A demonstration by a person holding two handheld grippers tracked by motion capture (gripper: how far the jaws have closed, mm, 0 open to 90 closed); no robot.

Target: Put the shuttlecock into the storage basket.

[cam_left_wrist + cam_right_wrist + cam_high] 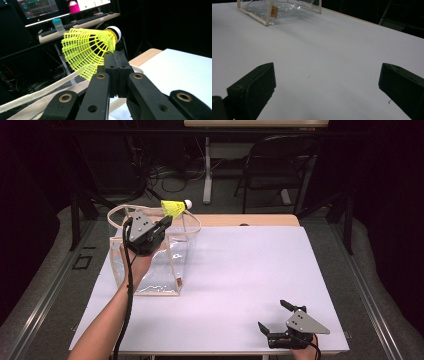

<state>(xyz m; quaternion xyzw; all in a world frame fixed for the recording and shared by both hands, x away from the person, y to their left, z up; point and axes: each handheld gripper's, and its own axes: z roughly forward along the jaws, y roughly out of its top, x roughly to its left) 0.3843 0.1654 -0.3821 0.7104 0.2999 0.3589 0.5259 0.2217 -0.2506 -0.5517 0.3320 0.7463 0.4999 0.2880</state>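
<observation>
The clear bag [150,265] stands upright near the left edge of the white table [240,280], its cream handles looped over the open top. Above the bag's top, the left gripper [167,221] is held up in the person's hand [136,262], its jaws pressed together on the lower edge of the yellow shuttlecock [175,208]. In the left gripper view the pads pinch the mesh skirt [85,50]; how much of the mesh lies between them is hard to judge there. The shuttlecock lies nearly level over the bag's far right corner, its white cork tip pointing away from the bag. Well to the right of the bag, near the table's front edge, the right gripper [274,316] sits low with jaws spread wide and nothing between them.
</observation>
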